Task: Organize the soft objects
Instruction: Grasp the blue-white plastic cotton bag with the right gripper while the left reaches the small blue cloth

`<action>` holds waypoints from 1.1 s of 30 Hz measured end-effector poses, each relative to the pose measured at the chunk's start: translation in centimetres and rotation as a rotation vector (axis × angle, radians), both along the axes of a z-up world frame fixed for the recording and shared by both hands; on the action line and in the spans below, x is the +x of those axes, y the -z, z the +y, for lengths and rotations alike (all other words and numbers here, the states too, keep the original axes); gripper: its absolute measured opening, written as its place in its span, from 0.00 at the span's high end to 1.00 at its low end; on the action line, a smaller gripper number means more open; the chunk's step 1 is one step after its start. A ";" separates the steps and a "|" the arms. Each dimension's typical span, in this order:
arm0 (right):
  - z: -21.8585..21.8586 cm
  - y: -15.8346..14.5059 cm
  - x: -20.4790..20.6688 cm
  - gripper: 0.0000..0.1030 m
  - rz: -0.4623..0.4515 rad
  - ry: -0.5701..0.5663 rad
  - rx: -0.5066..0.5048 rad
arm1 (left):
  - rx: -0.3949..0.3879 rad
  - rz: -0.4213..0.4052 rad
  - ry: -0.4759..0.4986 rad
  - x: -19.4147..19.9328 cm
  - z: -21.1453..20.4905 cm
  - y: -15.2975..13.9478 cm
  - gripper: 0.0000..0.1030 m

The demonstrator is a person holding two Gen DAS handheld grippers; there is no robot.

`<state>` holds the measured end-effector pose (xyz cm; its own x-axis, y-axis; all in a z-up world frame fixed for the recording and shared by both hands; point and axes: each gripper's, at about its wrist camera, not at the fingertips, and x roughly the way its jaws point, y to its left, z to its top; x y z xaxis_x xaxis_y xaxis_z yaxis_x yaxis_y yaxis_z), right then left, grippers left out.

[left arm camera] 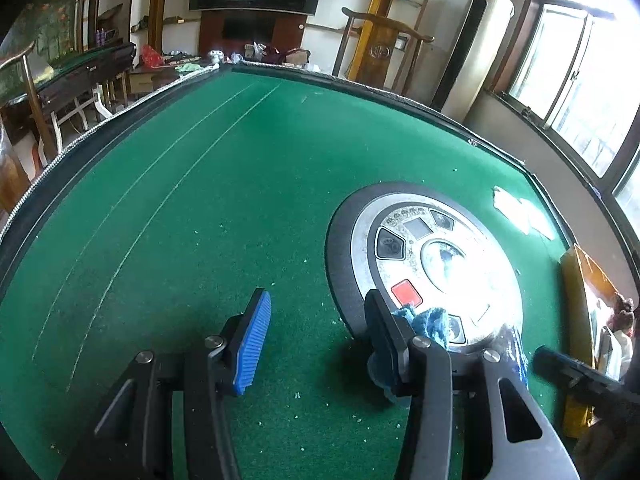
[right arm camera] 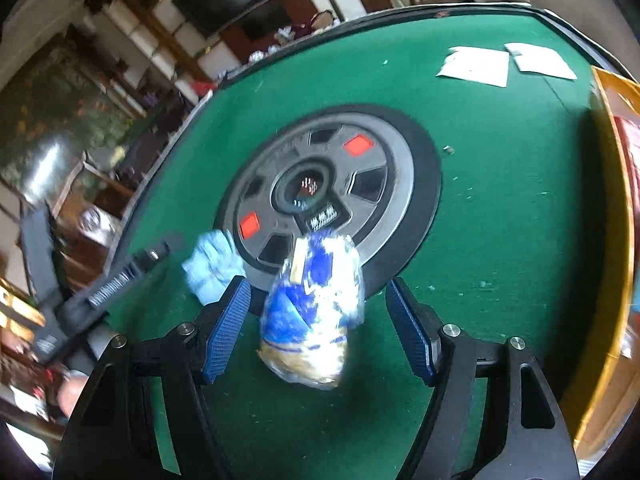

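Note:
A soft packet in blue and white plastic wrap (right arm camera: 312, 312) lies on the green felt table (right arm camera: 500, 208), at the rim of the round centre panel (right arm camera: 360, 176). My right gripper (right arm camera: 318, 286) stands open around the packet, its blue pads (right arm camera: 226, 324) clear of it on both sides. A light blue cloth (right arm camera: 214, 264) lies bunched to the left of the packet, on the panel's edge. In the left wrist view the same cloth (left arm camera: 426, 320) sits just outside the right finger of my left gripper (left arm camera: 316, 300), which is open with only felt between its fingers.
The round centre panel (left arm camera: 424, 248) has red and dark buttons. White paper sheets (right arm camera: 476, 66) lie near the far right edge. A yellow-orange box (right arm camera: 612, 220) stands along the right side. The table's raised black rim (left arm camera: 120, 120) curves round the felt.

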<state>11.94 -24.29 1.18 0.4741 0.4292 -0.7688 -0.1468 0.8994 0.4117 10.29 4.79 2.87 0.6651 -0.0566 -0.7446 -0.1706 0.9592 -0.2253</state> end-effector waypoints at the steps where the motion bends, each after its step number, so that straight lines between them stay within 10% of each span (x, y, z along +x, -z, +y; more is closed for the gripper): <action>1: 0.7 0.3 0.1 0.31 0.000 -0.006 -0.019 | 0.005 -0.001 -0.005 0.0 0.0 0.0 0.52; 14: 5.4 1.1 -1.7 0.43 -0.144 -0.067 -0.285 | 0.016 0.017 -0.004 0.1 -0.1 0.5 0.52; 23: 2.8 0.1 -1.9 0.55 -0.153 0.006 -0.225 | -0.056 0.008 0.105 -0.1 -1.2 0.2 0.40; 33: 0.2 -0.8 -2.1 0.55 -0.154 0.093 -0.176 | 0.058 -0.029 0.168 -0.4 -4.1 0.2 0.35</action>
